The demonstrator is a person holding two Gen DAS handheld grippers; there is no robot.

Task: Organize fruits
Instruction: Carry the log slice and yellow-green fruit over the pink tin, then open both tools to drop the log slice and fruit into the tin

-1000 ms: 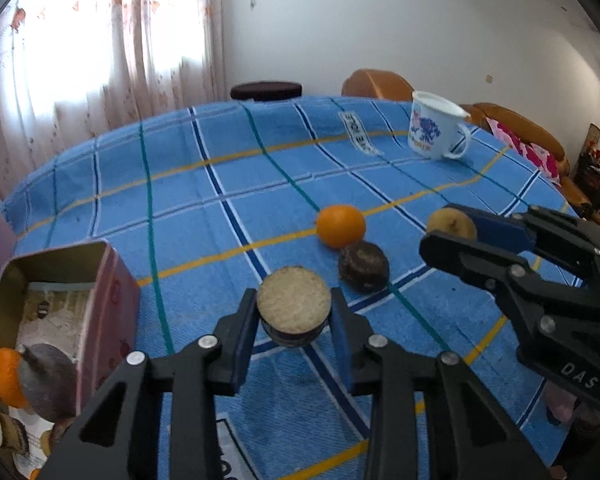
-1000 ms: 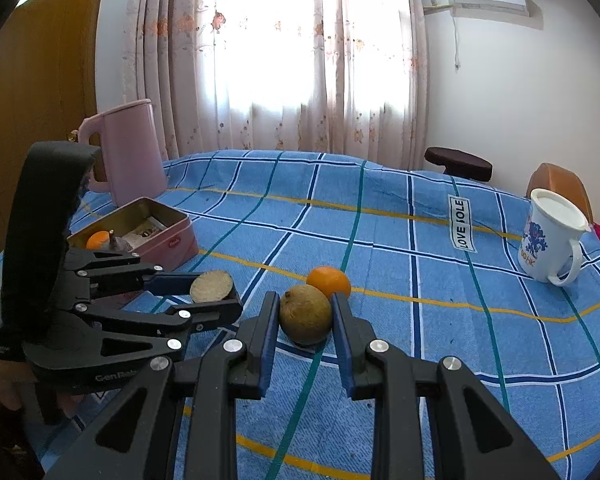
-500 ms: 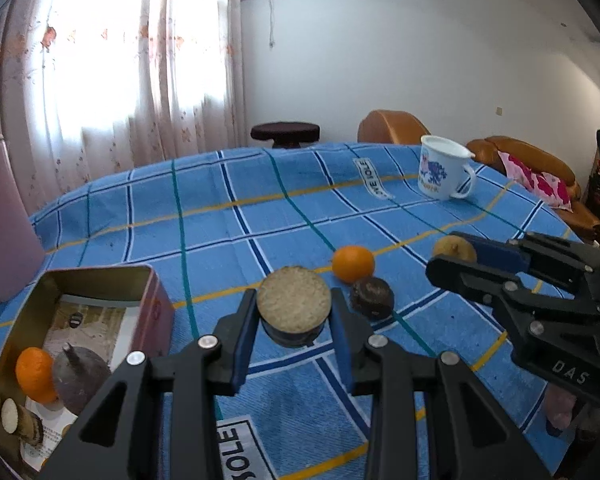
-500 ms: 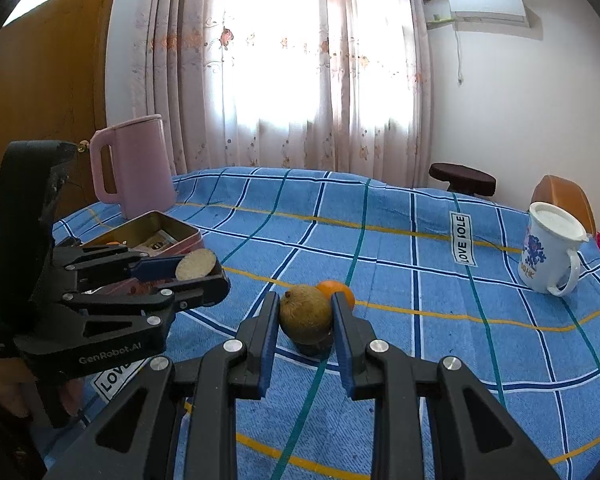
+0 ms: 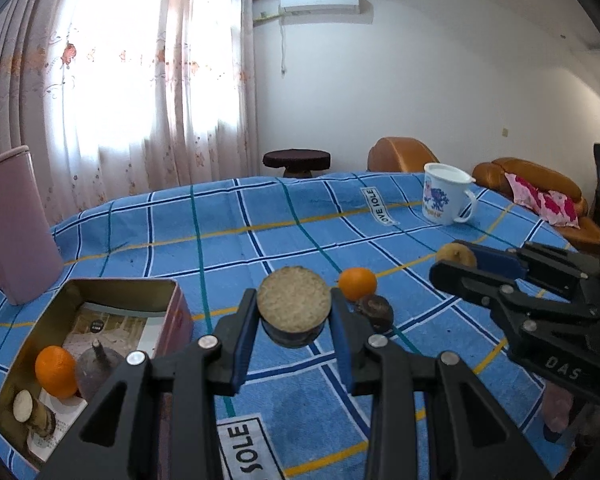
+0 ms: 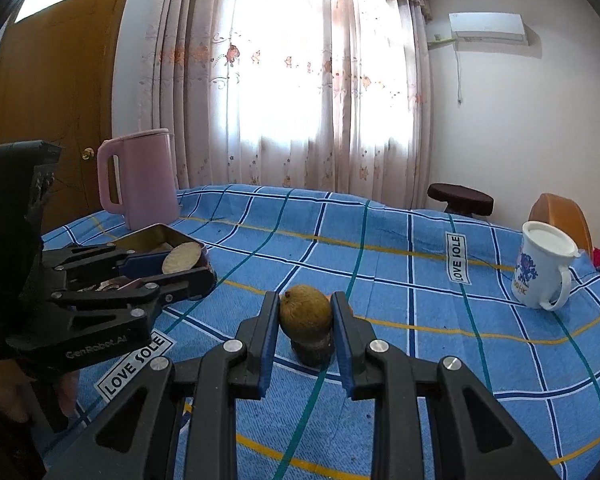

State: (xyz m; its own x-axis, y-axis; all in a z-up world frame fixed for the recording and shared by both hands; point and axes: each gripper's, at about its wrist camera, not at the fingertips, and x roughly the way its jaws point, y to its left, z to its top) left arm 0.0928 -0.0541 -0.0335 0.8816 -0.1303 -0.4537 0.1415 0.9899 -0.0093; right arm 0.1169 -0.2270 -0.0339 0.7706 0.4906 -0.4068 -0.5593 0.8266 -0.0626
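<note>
The left claw is clamped on a cut, round-faced brown fruit piece, its blue pads pressing the piece's sides so the pale flat cut face points up and toward the camera, clear of the cloth. Just to the left of this claw and slightly below it sits an open metal tin holding an orange, a dark purple fruit with a stem and a cut pale-faced piece near its closest corner. Just beyond the claw's right finger, on the blue checked cloth covering the tabletop, lie a dark brown fruit and, touching it on the far side, a second orange. To the right, the right claw is closed tight on a brown kiwi-like fruit, held above the cloth; in its own view the dark fruit shows directly under the held one, and only a sliver of orange peeks beside the right finger. From that claw the left claw appears well to the left, over the near edge of the tin. Farther left stands a pink kettle, and far to the right a white mug with a blue print. Behind the tabletop hang pale flowered curtains in front of a bright window.
</note>
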